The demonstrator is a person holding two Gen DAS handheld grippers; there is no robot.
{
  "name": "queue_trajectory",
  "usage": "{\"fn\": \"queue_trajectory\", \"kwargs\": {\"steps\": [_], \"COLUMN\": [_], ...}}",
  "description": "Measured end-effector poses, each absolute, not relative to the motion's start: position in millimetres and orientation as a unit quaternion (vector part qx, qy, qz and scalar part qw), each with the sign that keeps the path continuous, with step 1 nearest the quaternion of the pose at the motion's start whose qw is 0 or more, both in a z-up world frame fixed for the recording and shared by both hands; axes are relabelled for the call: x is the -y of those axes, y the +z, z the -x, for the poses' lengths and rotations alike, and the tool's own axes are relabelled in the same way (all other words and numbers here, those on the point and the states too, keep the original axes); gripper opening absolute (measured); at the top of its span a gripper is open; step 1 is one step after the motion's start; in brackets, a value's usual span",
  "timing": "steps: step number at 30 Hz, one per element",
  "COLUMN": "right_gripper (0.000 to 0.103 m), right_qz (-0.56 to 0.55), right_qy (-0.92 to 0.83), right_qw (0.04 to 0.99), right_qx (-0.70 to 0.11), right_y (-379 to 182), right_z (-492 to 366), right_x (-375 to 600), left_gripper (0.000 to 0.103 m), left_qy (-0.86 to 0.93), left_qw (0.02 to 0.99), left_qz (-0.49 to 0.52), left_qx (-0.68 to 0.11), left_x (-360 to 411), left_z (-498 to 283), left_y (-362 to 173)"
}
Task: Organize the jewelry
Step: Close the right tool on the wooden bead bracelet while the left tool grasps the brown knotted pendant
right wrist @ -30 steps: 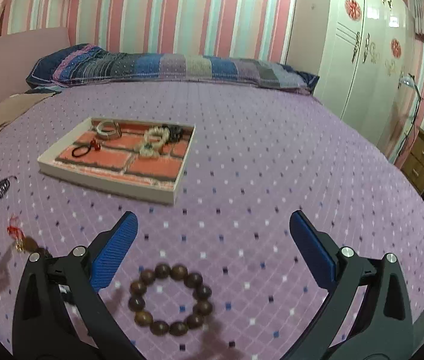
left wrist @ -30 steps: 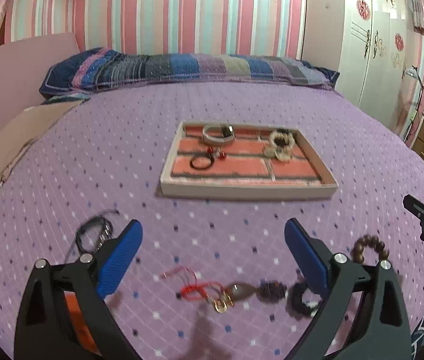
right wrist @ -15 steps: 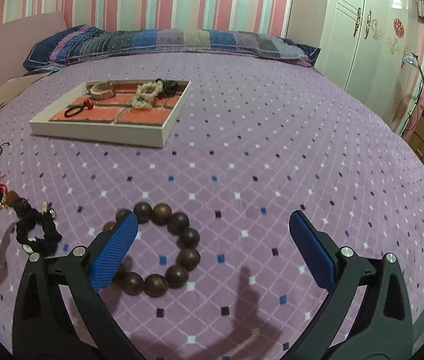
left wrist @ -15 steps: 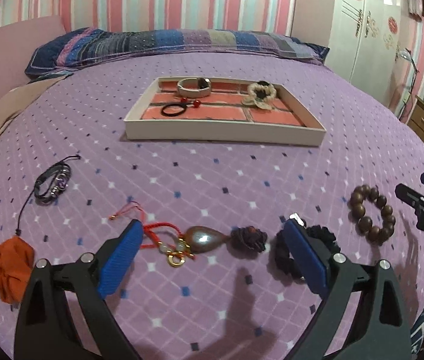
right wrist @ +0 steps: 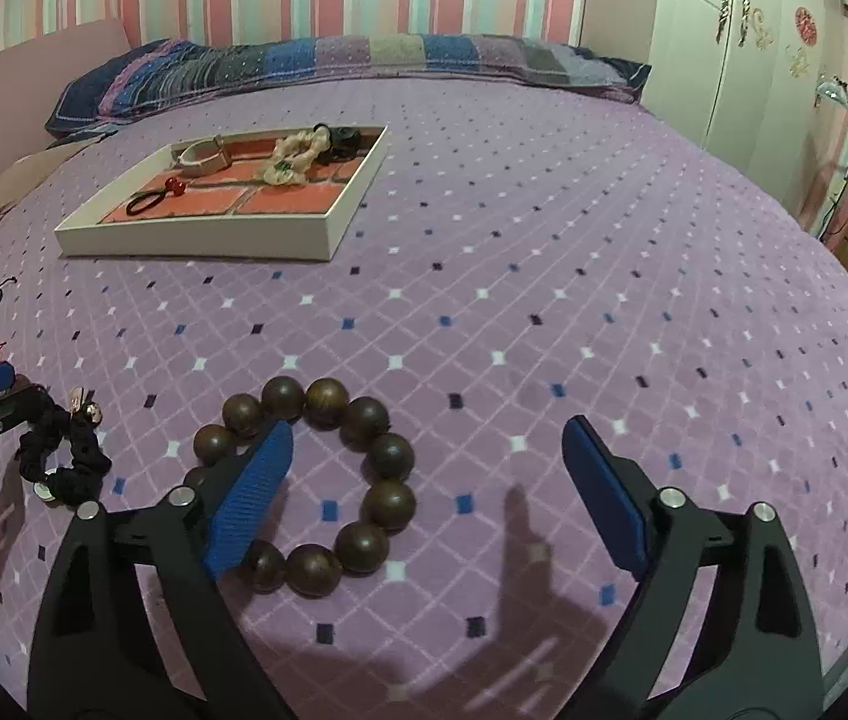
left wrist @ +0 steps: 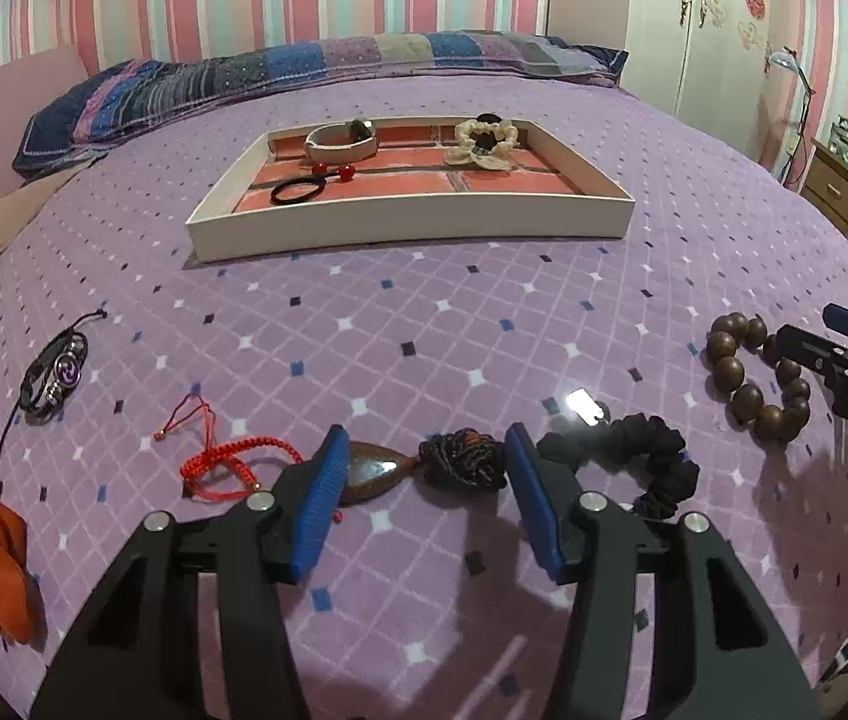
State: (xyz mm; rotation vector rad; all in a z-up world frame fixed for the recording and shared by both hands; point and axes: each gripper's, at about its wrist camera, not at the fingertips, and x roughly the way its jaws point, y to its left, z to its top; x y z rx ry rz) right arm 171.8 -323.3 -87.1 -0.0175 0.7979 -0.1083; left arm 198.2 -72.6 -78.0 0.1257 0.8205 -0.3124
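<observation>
We hold left gripper point(left wrist: 421, 480) low over purple bedspread point(left wrist: 424, 324), jaws parted, gripping nothing. Brown pendant point(left wrist: 373, 471) and dark knot point(left wrist: 463, 459) lie between blue pads; red cord point(left wrist: 226, 462) trails left, black scrunchie point(left wrist: 640, 462) just right of right pad.

We hold right gripper point(right wrist: 424, 468) spread wide, empty. Wooden bead bracelet point(right wrist: 328, 480) lies on bedspread between jaws, left pad point(right wrist: 250, 498) over its left side; contact unclear.

Tray point(right wrist: 196, 237) sits well beyond, already holding several pieces.

The white letters "DAS", cut off at the frame edge, are printed on the right gripper point(left wrist: 844, 339).
</observation>
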Motion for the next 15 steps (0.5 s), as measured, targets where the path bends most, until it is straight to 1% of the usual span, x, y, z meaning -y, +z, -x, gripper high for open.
{"fn": "queue_trajectory", "kwargs": {"steps": [8,12,15], "right_gripper": [0.081,0.077,0.074], "right_qz": [0.005,-0.009,-0.011], "right_qy": [-0.043,-0.041,-0.042], "right_qw": [0.913,0.91,0.909], "right_qx": [-0.405,-0.413,-0.415], "right_y": [-100,-106,-108], "right_z": [-177,-180,-180], "right_x": [316,318,319], "left_gripper": [0.054,0.054,0.053], "left_qy": [-0.15,-0.144,-0.15], "left_qw": [0.906,0.907,0.906], "left_qz": [-0.081,-0.108,-0.099], "left_qx": [-0.387,-0.381,-0.383], "left_x": [80,88,85], "left_z": [-197,-199,-202], "left_y": [-85,-90,-91]}}
